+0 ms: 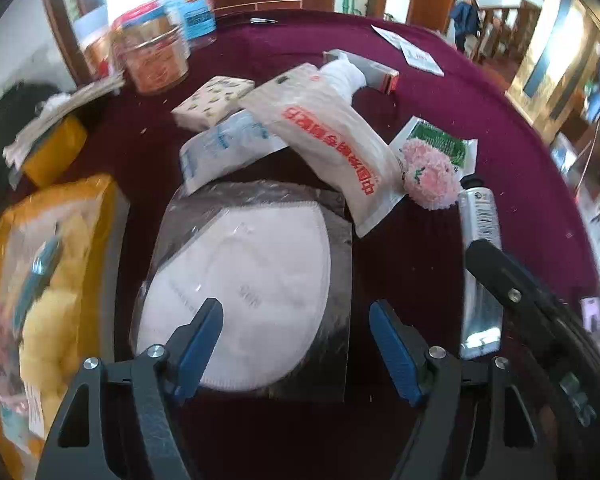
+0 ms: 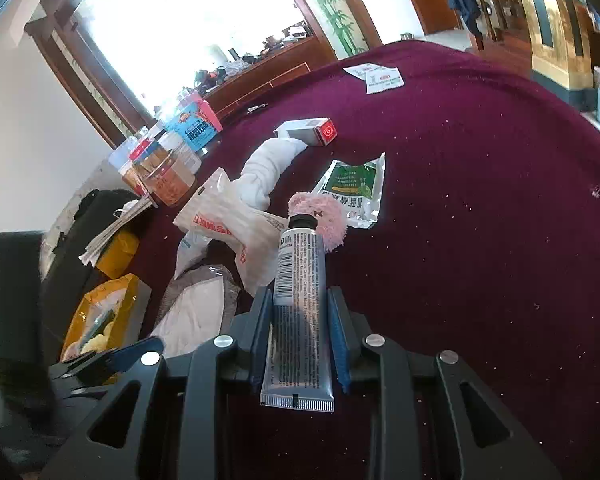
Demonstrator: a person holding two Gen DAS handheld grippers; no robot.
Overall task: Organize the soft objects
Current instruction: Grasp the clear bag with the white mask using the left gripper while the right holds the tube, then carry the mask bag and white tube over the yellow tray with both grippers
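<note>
A white face mask in a clear bag (image 1: 252,280) lies on the maroon tablecloth (image 1: 420,92). My left gripper (image 1: 296,308) hovers just above its near edge, open, with nothing between the blue pads. My right gripper (image 2: 299,294) is shut on a silver tube with a black cap (image 2: 300,280), pads pressing both of its sides. The cap end points at a fluffy pink item (image 2: 328,216). In the left wrist view the same tube (image 1: 480,216) shows at the right. A white packet with red lettering (image 1: 332,140) and a rolled white cloth (image 1: 344,74) lie beyond the mask.
A yellow bag of soft goods (image 1: 52,264) sits at the left. Beyond are a patterned tissue pack (image 1: 212,100), a blue-and-white packet (image 1: 224,148), a green sachet (image 1: 440,144), a red-ended box (image 1: 384,76) and snack jars (image 1: 152,52). Far off, a person stands by the stairs.
</note>
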